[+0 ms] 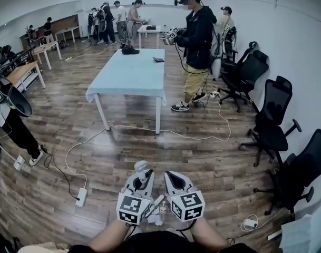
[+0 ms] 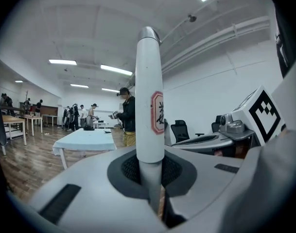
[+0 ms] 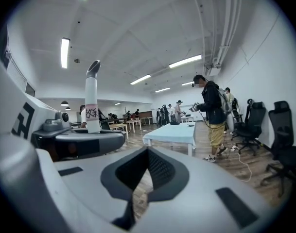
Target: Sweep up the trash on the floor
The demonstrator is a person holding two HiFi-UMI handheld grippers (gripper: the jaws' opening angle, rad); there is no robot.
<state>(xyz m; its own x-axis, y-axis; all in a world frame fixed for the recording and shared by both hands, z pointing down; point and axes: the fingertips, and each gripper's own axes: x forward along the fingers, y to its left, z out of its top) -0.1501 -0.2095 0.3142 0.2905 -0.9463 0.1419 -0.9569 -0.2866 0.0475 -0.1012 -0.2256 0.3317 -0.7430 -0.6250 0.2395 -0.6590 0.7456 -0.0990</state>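
Note:
A white broom handle [image 2: 148, 106] with a red-edged label stands upright between the jaws of my left gripper [image 2: 151, 181], which is shut on it. In the head view the left gripper [image 1: 140, 182] sits at bottom centre, and the handle's rounded top [image 1: 141, 167] pokes out past it. My right gripper [image 1: 174, 182] is close beside it on the right, shut with nothing in it [image 3: 147, 176]. From the right gripper view the handle [image 3: 92, 101] rises at the left. The broom's head and any trash are hidden below my hands.
A light blue table [image 1: 131, 73] stands ahead on the wood floor. A person [image 1: 196, 41] with grippers stands at its right. Black office chairs [image 1: 271, 123] line the right wall. A power strip [image 1: 81, 196] and white cables [image 1: 176, 133] lie on the floor.

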